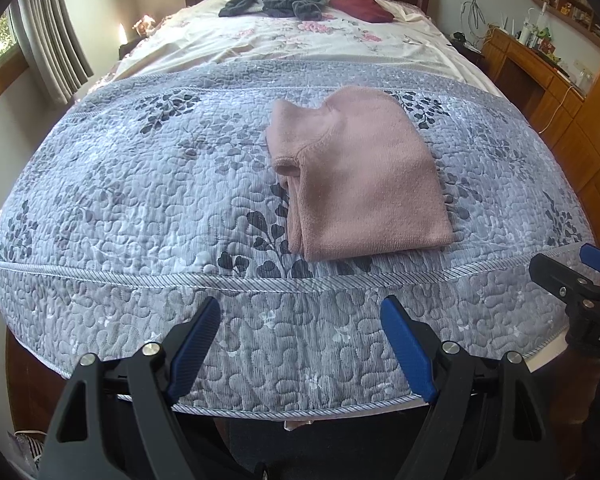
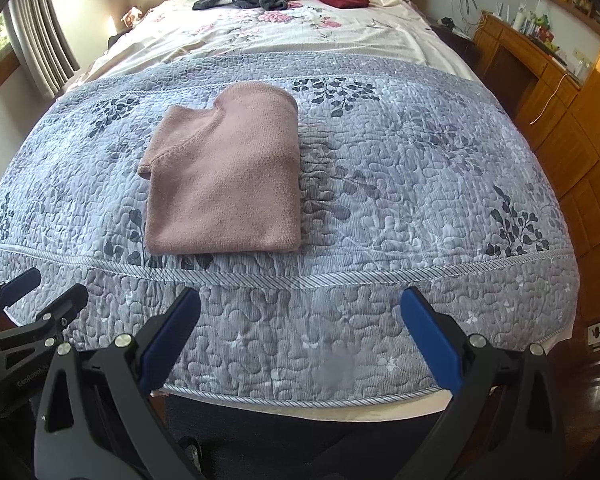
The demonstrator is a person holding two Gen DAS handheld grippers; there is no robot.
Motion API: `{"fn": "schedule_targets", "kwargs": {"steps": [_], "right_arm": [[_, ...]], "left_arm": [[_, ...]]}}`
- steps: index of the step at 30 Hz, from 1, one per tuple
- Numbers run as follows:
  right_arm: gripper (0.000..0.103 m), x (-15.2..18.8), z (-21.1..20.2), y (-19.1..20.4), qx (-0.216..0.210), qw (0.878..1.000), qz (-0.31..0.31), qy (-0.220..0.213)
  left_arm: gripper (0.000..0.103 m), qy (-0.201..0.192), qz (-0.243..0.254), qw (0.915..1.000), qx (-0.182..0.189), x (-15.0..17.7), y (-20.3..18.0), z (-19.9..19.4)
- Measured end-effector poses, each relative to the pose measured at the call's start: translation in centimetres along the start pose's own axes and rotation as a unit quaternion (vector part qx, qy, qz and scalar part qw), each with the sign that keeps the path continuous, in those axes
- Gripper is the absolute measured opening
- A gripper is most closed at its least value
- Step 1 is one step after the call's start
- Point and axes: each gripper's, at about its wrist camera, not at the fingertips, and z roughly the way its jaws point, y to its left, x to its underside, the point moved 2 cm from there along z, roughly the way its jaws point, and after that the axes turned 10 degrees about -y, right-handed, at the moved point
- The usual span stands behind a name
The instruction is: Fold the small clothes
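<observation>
A pink knitted garment (image 1: pixel 356 176) lies folded into a compact rectangle on the grey-blue quilt (image 1: pixel 140 184), a sleeve tucked at its left side. In the right wrist view the same pink garment (image 2: pixel 224 176) sits left of centre on the quilt (image 2: pixel 420 200). My left gripper (image 1: pixel 302 312) hangs open over the bed's foot edge, well short of the garment, nothing between its blue pads. My right gripper (image 2: pixel 302 300) is open too, likewise back at the foot edge. Each gripper shows in the other's view: the right one (image 1: pixel 580 276) at the right edge, the left one (image 2: pixel 32 292) at the left edge.
At the head of the bed lie a dark grey garment (image 1: pixel 276 0) and a folded maroon garment (image 1: pixel 362 7) on a floral sheet (image 1: pixel 300 40). A wooden desk with clutter (image 1: pixel 540 64) stands to the right, a curtained window (image 1: pixel 40 48) to the left.
</observation>
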Motion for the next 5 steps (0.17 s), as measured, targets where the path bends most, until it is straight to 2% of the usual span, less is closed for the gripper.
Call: {"fn": "schedule_targets", "kwargs": {"steps": [5], "right_arm": [[0.100, 0.16, 0.24, -0.12, 0.000, 1.000, 0.002, 0.006]], "left_arm": [[0.083, -0.004, 0.000, 1.0000, -0.001, -0.09, -0.04, -0.21]]}}
